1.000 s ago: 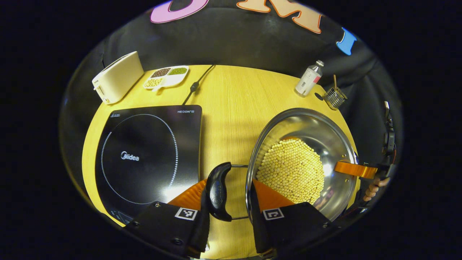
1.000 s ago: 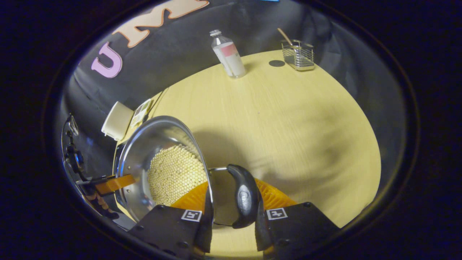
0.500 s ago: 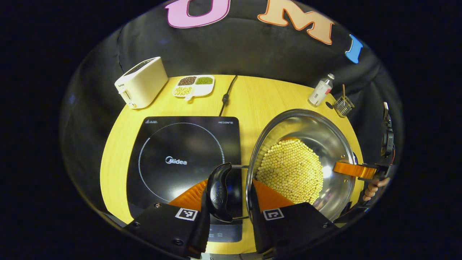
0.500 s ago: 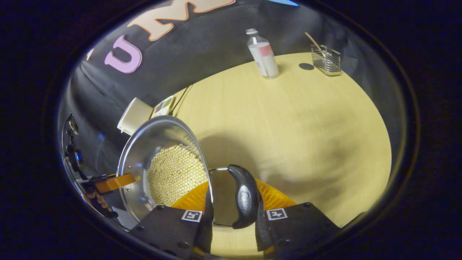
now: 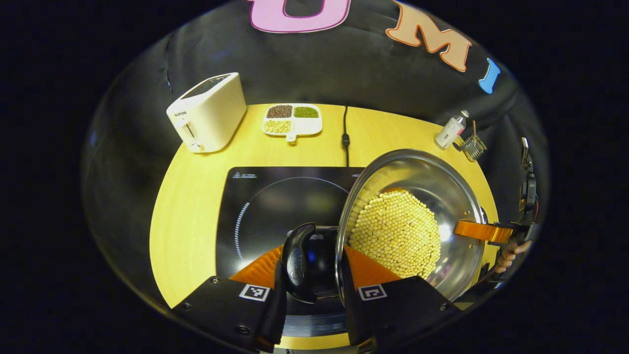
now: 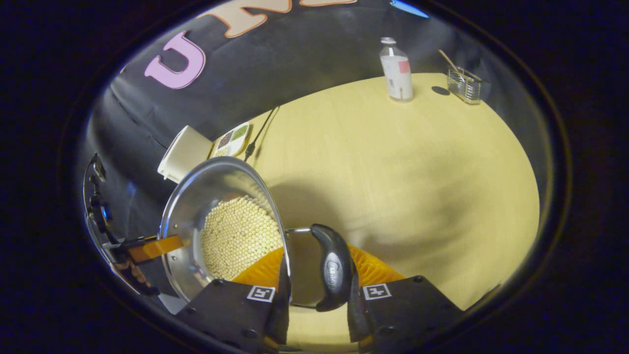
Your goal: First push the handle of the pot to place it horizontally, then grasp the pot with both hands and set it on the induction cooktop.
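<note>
In the left gripper view, a toaster [image 5: 207, 113] stands upper left, with a 3-part dish [image 5: 292, 119] right of it. The cooktop [image 5: 275, 216] lies at centre on the table [image 5: 186, 216]. At the bottom the left gripper [image 5: 310, 285] has both fingers pressed on the pot's handle [image 5: 297, 260]. The pot [image 5: 417, 196], holding yellow beads [image 5: 395, 233], fills centre right, overlapping the cooktop's right part. In the right gripper view, the right gripper [image 6: 317, 295] clamps the other handle [image 6: 333, 268] at bottom centre, with a bottle [image 6: 397, 71] and wire basket [image 6: 464, 84] upper right.
</note>
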Motion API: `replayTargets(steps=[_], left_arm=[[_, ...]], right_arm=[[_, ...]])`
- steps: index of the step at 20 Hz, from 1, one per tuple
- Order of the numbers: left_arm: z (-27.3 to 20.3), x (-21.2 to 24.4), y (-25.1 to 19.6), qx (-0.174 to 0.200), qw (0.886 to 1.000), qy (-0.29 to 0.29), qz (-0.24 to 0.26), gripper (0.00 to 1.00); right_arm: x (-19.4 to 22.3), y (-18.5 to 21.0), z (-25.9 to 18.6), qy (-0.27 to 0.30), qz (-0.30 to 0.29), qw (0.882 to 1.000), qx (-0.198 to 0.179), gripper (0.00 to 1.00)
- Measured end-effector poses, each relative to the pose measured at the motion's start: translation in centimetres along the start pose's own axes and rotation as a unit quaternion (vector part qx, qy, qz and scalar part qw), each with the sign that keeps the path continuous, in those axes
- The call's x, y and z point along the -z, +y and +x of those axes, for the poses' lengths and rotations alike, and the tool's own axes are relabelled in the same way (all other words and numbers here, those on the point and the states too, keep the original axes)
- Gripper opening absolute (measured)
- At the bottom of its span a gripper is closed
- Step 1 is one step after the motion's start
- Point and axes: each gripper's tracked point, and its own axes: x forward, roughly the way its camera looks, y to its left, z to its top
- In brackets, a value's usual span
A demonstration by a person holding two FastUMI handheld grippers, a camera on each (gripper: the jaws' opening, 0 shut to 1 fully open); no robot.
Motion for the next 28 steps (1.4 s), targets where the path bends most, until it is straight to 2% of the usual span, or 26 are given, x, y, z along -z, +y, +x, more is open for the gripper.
replayTargets(steps=[1,2,3,4,6,7,10,15,16,22,26,27,28], left_arm=[[0.1,-0.3,1.2,0.003,1.0,-0.004,0.006,0.51],[0.3,-0.5,2.4,0.006,1.0,-0.003,0.009,0.51],[0.6,-0.4,3.5,0.009,1.0,0.001,0.01,0.51],[0.6,-0.4,4.5,0.011,1.0,0.003,0.009,0.51],[0.9,-0.5,6.2,0.015,1.0,0.005,0.014,0.51],[1.0,-0.8,6.9,0.019,1.0,0.001,0.016,0.5],[1.3,-0.7,8.6,0.026,1.0,0.004,0.014,0.5],[1.3,-1.0,10.6,0.033,0.999,-0.012,0.015,0.5],[1.3,-1.1,11.1,0.032,0.999,-0.015,0.017,0.5],[1.4,-1.4,12.4,0.032,0.998,-0.04,0.02,0.51],[1.5,-1.3,12.5,0.031,0.998,-0.046,0.013,0.56],[1.4,-1.0,12.5,0.028,0.998,-0.043,0.02,0.58],[1.5,-1.2,12.5,0.021,0.998,-0.048,0.029,0.62]], right_arm=[[0.2,1.2,0.5,-0.003,0.001,1.0,0.002,0.43],[0.3,2.3,0.9,-0.004,0.002,1.0,0.005,0.49],[0.6,3.3,1.4,-0.003,0.003,1.0,0.009,0.43],[0.7,4.2,1.8,-0.001,0.005,1.0,0.013,0.43],[1.3,5.9,2.1,-0.001,0.007,1.0,0.019,0.43],[1.4,6.6,2.3,-0.002,0.007,1.0,0.02,0.49],[1.3,8.2,2.7,-0.006,0.005,0.999,0.031,0.5],[1.8,10.4,3.3,0.0,0.004,0.999,0.041,0.5],[1.7,10.8,3.4,0.0,0.004,0.999,0.042,0.43],[1.6,12.0,3.9,-0.002,0.011,0.999,0.044,0.43],[1.3,12.2,3.9,0.001,0.007,0.999,0.046,0.43],[1.5,12.1,4.0,0.005,0.009,0.999,0.049,0.46],[1.7,12.0,4.1,0.006,0.009,0.998,0.055,0.55]])
